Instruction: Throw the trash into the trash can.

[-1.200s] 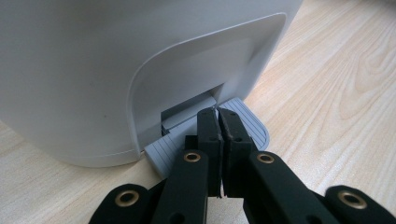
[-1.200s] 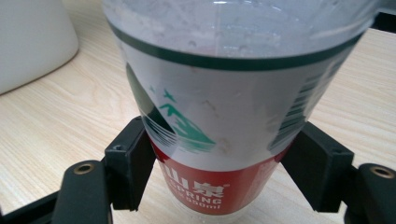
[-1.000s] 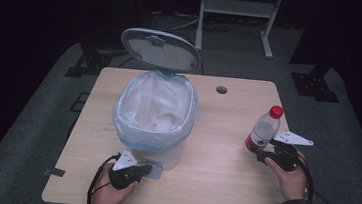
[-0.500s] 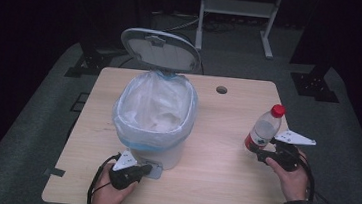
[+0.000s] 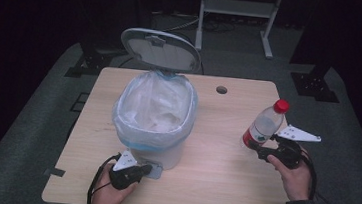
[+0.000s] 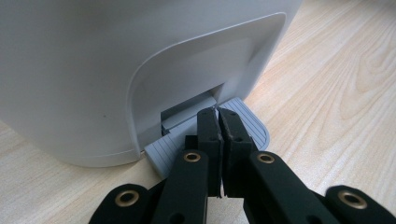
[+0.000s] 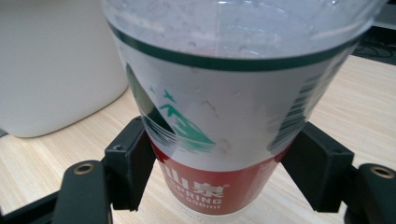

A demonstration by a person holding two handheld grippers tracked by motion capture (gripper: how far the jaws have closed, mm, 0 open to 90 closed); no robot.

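Note:
A white pedal bin [image 5: 155, 114] lined with a pale bag stands on the table's left half, its grey lid [image 5: 160, 50] raised. My left gripper [image 5: 146, 168] is at the bin's foot. In the left gripper view it [image 6: 218, 114] is shut, its tips resting on the grey pedal [image 6: 247, 123]. A plastic bottle [image 5: 266, 124] with a red cap and a red and white label leans at the table's right side. My right gripper [image 5: 255, 145] is shut on its lower part. The right gripper view shows the jaws [image 7: 224, 163] pressing both sides of the bottle [image 7: 224, 93].
The light wooden table [image 5: 221, 186] has a round cable hole [image 5: 221, 90] near its far edge. The bin's white wall [image 7: 51, 70] lies to the left in the right gripper view. A metal frame [image 5: 238, 7] stands on the dark floor beyond the table.
My right gripper has risen slightly with the bottle in it. My left gripper stays on the pedal and the lid stays up.

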